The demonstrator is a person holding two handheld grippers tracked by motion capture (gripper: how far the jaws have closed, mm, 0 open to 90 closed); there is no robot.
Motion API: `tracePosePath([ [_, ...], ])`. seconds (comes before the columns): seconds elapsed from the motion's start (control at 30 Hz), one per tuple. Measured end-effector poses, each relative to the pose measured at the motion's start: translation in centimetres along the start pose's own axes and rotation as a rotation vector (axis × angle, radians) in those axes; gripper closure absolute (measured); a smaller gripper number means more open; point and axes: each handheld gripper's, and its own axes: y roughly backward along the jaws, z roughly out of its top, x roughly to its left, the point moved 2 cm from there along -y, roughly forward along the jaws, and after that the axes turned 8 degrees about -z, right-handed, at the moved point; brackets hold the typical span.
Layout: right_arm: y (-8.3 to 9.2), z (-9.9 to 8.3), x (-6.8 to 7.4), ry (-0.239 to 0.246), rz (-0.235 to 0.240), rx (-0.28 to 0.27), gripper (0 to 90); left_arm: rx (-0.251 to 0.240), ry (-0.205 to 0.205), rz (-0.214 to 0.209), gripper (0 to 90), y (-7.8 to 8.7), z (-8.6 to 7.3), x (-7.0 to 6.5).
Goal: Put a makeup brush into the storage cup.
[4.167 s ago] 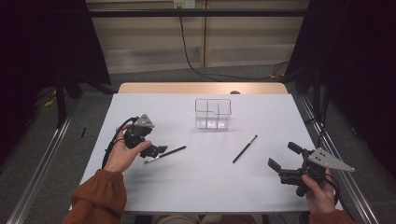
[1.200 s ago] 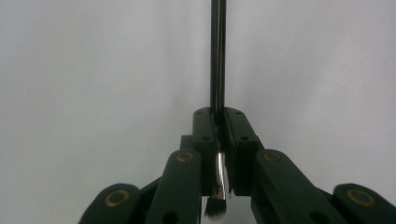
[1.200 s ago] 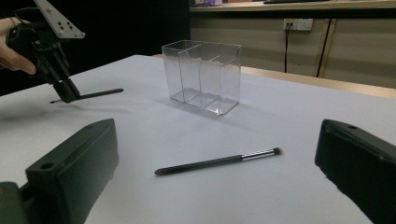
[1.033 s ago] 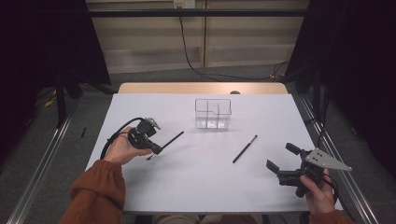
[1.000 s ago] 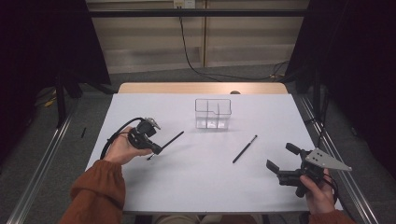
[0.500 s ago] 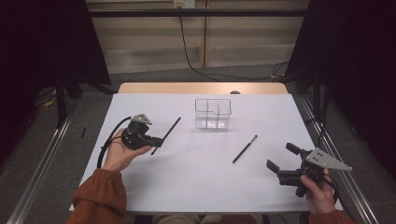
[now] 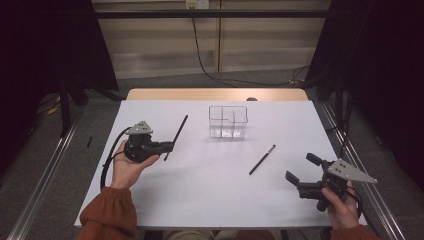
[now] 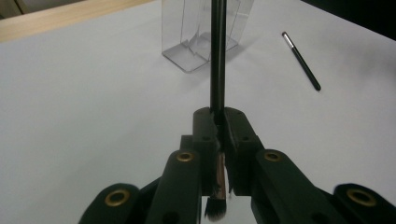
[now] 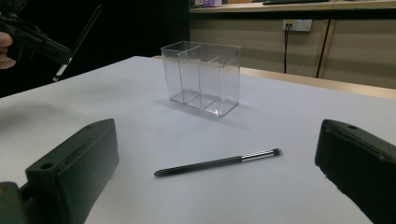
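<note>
My left gripper (image 7: 167,146) is shut on a black makeup brush (image 7: 179,130) at the table's left, held above the white surface. In the left gripper view the pads (image 8: 233,135) pinch the brush (image 8: 217,56) near its ferrule. Its bristles hang below the jaws and its handle points toward the clear compartmented organizer (image 8: 201,32). The organizer (image 7: 228,121) stands at the middle back. A second black brush (image 7: 262,160) lies flat on the table to the right of centre. My right gripper (image 7: 300,167) stands open at the front right, and that brush (image 9: 215,163) lies ahead of its jaws.
A white sheet (image 7: 215,200) covers the table, and a wooden strip (image 7: 215,94) shows along the far edge. Metal rails (image 7: 45,175) run along both sides. A black cable (image 7: 107,162) trails from the left gripper. Dark curtains flank the room.
The left gripper took the brush off the table and raised it. The handle swung from pointing right to pointing away toward the organizer. The right gripper stayed put.
</note>
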Motion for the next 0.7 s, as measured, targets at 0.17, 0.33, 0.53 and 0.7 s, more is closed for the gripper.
tracePosePath([
  [0.17,0.0,0.0,0.0,0.002,0.001,0.000,0.0,-0.036,-0.015,0.004,84.2,0.0,0.0,-0.6],
  [0.33,0.2,0.0,0.0,0.004,-0.005,-0.002,0.0,-0.065,-0.013,-0.040,84.1,-0.1,-0.1,-1.5],
  [0.53,0.1,0.0,0.1,0.006,-0.003,-0.005,0.0,-0.076,-0.033,-0.102,84.1,-0.3,0.1,-2.7],
  [0.7,0.2,0.1,0.1,0.003,0.012,-0.014,0.0,-0.061,-0.056,-0.132,84.1,-0.7,0.5,-3.6],
])
